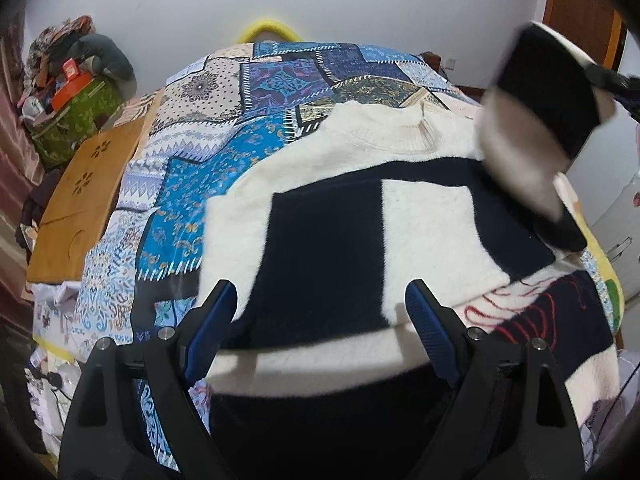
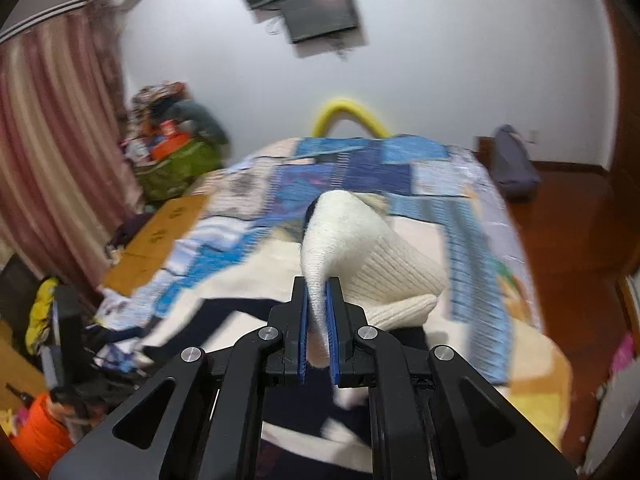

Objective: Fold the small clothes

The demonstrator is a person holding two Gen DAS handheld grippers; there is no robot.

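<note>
A cream and navy block-patterned sweater (image 1: pixel 360 216) lies spread on the bed, its collar toward the far side. My left gripper (image 1: pixel 320 292) hovers open above the sweater's lower part, nothing between its blue pads. One sleeve (image 1: pixel 544 120) is lifted in the air at the right, blurred. In the right wrist view my right gripper (image 2: pixel 319 280) is shut on the cream ribbed cuff (image 2: pixel 360 248) of that sleeve, which bunches up beyond the fingertips. The rest of the sweater (image 2: pixel 248 280) lies below it on the bed.
The bed carries a blue patchwork quilt (image 1: pixel 224 152). A wooden board (image 1: pixel 88 200) lies along its left edge. A pile of bags and clothes (image 1: pixel 76 80) stands at the far left by a curtain (image 2: pixel 52 152). A yellow hoop (image 1: pixel 268 28) rises behind the bed.
</note>
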